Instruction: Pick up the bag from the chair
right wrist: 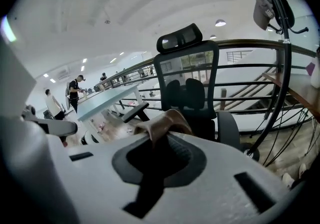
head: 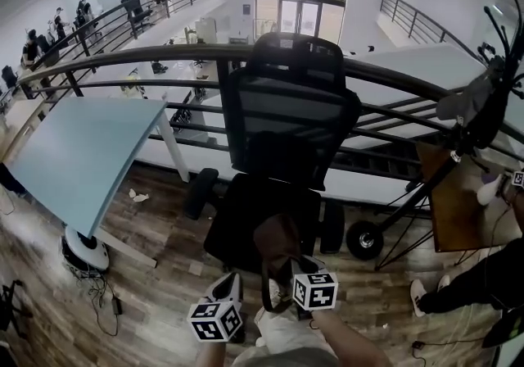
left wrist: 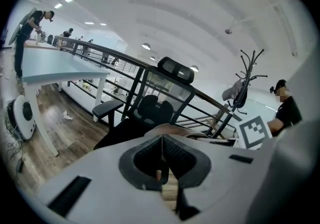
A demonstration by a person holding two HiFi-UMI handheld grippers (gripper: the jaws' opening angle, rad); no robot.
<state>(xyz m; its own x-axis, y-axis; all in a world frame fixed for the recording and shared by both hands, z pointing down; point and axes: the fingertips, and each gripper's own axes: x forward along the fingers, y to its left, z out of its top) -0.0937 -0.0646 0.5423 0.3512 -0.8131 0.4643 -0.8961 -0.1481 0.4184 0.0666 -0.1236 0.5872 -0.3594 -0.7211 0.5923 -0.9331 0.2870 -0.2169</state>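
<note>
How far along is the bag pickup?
Done: the right gripper pinches the bag's strap; the left gripper is shut on its edge. In hand: the bag, between them. Left: lifting it clear; the head view shows it overlapping the chair seat.

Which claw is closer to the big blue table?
Left. The left claw sits at the bag on the side facing the table; the right claw sits at its other side, farther away.
</note>
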